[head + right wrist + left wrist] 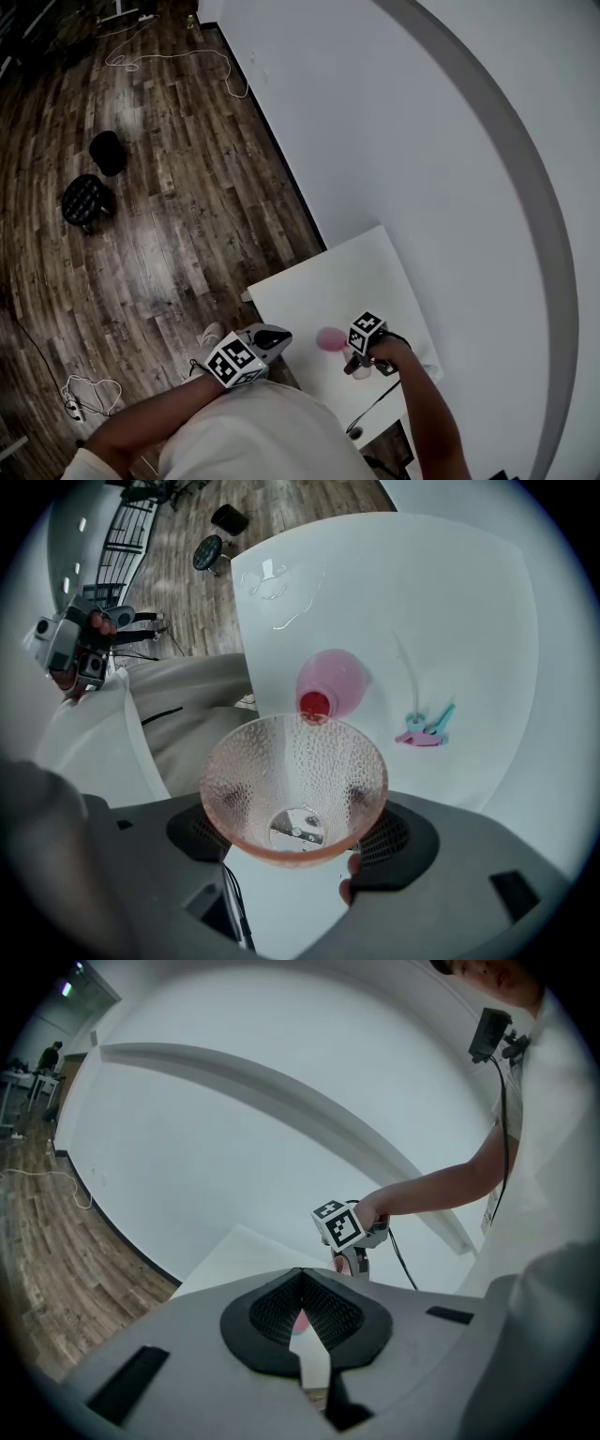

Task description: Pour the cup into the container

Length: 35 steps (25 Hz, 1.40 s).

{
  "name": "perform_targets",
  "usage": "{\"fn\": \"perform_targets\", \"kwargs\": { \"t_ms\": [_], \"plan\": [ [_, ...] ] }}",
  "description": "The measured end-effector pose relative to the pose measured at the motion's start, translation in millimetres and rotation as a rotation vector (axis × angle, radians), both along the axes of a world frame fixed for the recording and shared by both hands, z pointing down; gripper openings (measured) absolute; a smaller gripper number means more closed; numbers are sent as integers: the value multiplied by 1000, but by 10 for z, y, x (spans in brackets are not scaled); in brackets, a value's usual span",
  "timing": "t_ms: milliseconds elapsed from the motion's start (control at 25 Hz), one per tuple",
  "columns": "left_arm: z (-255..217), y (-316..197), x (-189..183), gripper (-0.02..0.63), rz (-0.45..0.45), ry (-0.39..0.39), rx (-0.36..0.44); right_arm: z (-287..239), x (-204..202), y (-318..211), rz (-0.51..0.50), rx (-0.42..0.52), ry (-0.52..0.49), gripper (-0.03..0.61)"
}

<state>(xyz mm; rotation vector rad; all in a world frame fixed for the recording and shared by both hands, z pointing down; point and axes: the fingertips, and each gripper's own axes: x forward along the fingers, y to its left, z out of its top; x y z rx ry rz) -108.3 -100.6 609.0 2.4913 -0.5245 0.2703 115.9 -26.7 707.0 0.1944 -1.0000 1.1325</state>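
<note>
My right gripper [296, 823] is shut on a clear, dimpled, pink-tinted cup [293, 785], gripped at both sides. I look straight into the cup and it seems empty. Just beyond its rim a pink container [333, 679] stands on the white table [441, 602], with something red [315, 705] inside it. In the head view the right gripper [359, 363] sits right beside the pink container [330, 338]. My left gripper [272, 339] hovers at the table's left edge, its tips [300, 1273] closed together with nothing between them.
Small pink and teal items [427, 727] lie on the table to the right of the container. The table [356, 272] stands against a white wall. Two black stools [86, 199] and loose cables [178, 61] are on the wooden floor to the left.
</note>
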Motion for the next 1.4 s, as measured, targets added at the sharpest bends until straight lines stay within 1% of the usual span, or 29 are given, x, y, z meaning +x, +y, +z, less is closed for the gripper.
{"fn": "perform_targets", "kwargs": {
  "t_ms": [680,960,1200,1400],
  "plan": [
    [6,-29,-32,11,-23,10,-9,-39,21,-13,-22,-58,27,373],
    [12,-15,-84,11,-31,16,-9,-48,-1,24,-40,-105,45,373],
    [112,-57,-53,11,-37,6,-9,44,41,-66,-61,-132,63,373],
    [17,-58,-52,11,-28,2,-11,-40,-5,-80,-83,-153,80,373]
  ]
}}
